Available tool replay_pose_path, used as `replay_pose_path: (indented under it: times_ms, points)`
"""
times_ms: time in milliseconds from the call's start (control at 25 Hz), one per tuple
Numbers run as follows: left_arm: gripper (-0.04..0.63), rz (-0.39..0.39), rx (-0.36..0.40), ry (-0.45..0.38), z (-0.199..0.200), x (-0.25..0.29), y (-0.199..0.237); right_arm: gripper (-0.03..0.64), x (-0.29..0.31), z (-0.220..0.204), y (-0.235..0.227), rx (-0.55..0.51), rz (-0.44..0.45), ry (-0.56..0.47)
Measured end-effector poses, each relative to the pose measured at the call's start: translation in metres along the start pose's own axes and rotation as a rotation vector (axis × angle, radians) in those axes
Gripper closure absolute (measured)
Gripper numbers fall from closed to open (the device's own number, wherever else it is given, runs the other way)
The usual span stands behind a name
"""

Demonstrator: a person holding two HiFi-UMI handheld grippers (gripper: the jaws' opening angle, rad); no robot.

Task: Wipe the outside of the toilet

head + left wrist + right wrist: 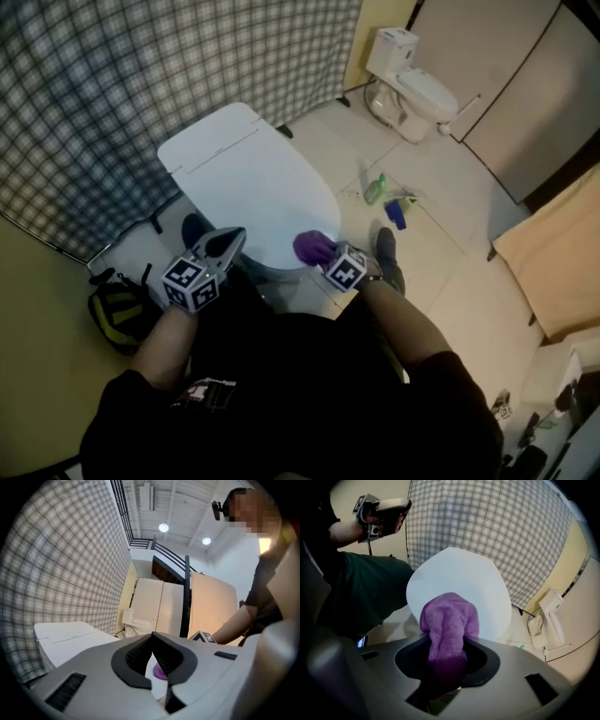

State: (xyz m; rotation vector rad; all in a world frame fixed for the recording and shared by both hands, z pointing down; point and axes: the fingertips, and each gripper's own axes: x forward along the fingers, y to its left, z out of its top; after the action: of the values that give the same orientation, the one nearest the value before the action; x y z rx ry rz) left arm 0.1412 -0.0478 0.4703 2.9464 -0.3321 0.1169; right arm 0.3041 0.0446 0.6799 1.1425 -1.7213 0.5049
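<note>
The white toilet point(248, 178) stands with its lid down in front of the person; the lid point(459, 581) fills the middle of the right gripper view. My right gripper point(325, 256) is shut on a purple cloth point(312, 246), which sits at the front right rim of the toilet. In the right gripper view the cloth point(449, 623) bulges out between the jaws. My left gripper point(232, 236) hovers at the toilet's front left edge, its jaws meeting at the tips with nothing held. It point(386, 508) also shows at the upper left of the right gripper view.
A plaid curtain point(141, 84) hangs behind and left of the toilet. A second toilet point(408, 84) stands at the back. A green spray bottle point(376, 188) and a blue object point(397, 214) lie on the tiled floor to the right. A yellow-black bag point(117, 309) sits at the left.
</note>
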Motion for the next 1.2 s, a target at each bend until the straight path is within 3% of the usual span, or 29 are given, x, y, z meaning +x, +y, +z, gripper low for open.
replay_pose_path:
  times_ms: [80, 200, 400, 560, 680, 880, 1200]
  points:
    - [0.589, -0.026, 0.007, 0.01, -0.001, 0.013, -0.015, 0.474, -0.002, -0.027, 0.013, -0.022, 0.03, 0.045]
    - [0.589, -0.043, 0.006, 0.017, 0.0, 0.024, -0.028, 0.471, -0.024, -0.038, 0.003, -0.046, -0.034, 0.011]
    - [0.589, -0.001, 0.007, 0.031, 0.002, 0.027, -0.002, 0.469, -0.053, 0.009, -0.055, 0.061, -0.083, -0.152]
    - [0.589, 0.064, -0.012, 0.036, 0.002, 0.024, 0.052, 0.468, -0.048, 0.07, -0.113, 0.149, -0.084, -0.284]
    - [0.589, 0.112, -0.033, 0.044, -0.003, 0.019, 0.098, 0.466, -0.009, 0.124, -0.158, 0.145, -0.088, -0.355]
    - [0.589, 0.17, -0.107, 0.056, -0.018, -0.001, 0.17, 0.466, 0.058, 0.235, -0.221, 0.107, -0.104, -0.369]
    - [0.589, 0.264, -0.142, 0.04, -0.014, -0.056, 0.242, 0.466, 0.131, 0.398, -0.281, 0.137, -0.13, -0.425]
